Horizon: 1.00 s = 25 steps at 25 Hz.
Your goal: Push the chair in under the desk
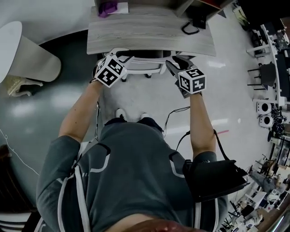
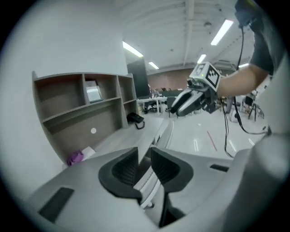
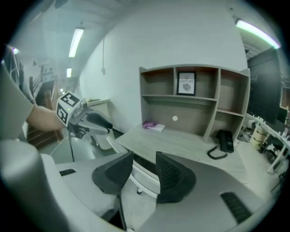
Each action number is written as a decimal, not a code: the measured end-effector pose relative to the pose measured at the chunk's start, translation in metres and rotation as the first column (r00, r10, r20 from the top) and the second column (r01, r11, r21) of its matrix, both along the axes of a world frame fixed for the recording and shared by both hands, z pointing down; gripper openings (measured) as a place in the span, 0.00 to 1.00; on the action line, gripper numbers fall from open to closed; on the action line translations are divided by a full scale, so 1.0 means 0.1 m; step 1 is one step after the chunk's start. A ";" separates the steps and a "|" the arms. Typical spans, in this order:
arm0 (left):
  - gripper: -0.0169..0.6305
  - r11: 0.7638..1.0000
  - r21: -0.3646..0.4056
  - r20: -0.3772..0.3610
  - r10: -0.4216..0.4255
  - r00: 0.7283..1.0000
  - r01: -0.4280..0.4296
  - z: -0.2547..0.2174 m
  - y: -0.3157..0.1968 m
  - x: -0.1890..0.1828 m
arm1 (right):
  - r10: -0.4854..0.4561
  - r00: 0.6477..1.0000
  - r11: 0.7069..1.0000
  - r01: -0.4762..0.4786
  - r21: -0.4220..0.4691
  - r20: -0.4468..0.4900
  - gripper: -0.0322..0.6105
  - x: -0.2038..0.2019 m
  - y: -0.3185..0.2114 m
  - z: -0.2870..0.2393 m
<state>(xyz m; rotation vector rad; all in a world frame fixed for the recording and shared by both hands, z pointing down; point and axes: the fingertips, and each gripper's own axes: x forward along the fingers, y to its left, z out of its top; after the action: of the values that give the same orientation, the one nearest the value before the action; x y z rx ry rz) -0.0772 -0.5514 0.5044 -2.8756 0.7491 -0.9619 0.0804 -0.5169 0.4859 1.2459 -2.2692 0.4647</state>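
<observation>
The white-framed office chair (image 1: 141, 66) sits tucked under the pale wood-grain desk (image 1: 149, 32). Only its curved back rail and a strip of dark padding show past the desk's near edge. It lies just ahead of and below both tools, spanning the space between them. The left gripper (image 1: 121, 59) is at the rail's left end and the right gripper (image 1: 176, 66) at its right end.

In the left gripper view the two dark ribbed jaws stand a narrow slot apart. The white rail shows through that slot, beyond and below the pads, and nothing is clamped. In the right gripper view the jaws stand wider apart, and the rail again runs across the gap underneath them. Those pads are also bare. Whether either tool's underside brushes the rail I cannot tell.

Both forearms reach straight forward from the person's grey short-sleeved shirt, roughly parallel. The grippers slant down toward the desk edge with their marker cubes facing up.

Beyond the jaws, at the back of the desk, stands a wooden shelf unit (image 3: 195, 97). A black telephone (image 3: 224, 140) with a looped cord lies ahead and to the right of the right gripper. A small purple object (image 1: 108, 8) lies far ahead of the left gripper.
</observation>
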 end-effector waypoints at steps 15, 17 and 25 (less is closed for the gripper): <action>0.04 0.996 0.041 -0.550 -0.044 0.834 0.080 -1.67 0.57 0.12 | -0.038 0.983 0.955 -0.017 0.297 0.179 0.14 0.30 0.36 -1.49; 0.04 0.997 0.012 -0.587 -0.059 0.807 0.081 -1.84 0.65 0.15 | -0.029 0.980 0.945 -0.037 0.325 0.194 0.13 0.38 0.40 -1.63; 0.04 0.986 0.032 -0.628 -0.107 0.771 0.163 -2.27 0.75 0.27 | 0.010 0.965 0.920 -0.111 0.375 0.262 0.11 0.64 0.46 -1.95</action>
<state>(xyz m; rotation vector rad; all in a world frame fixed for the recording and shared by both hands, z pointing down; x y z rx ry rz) -0.0506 -0.4765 0.2777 -3.0906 1.0010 0.0798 0.1444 -0.4710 0.2909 1.5268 -2.6393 0.2082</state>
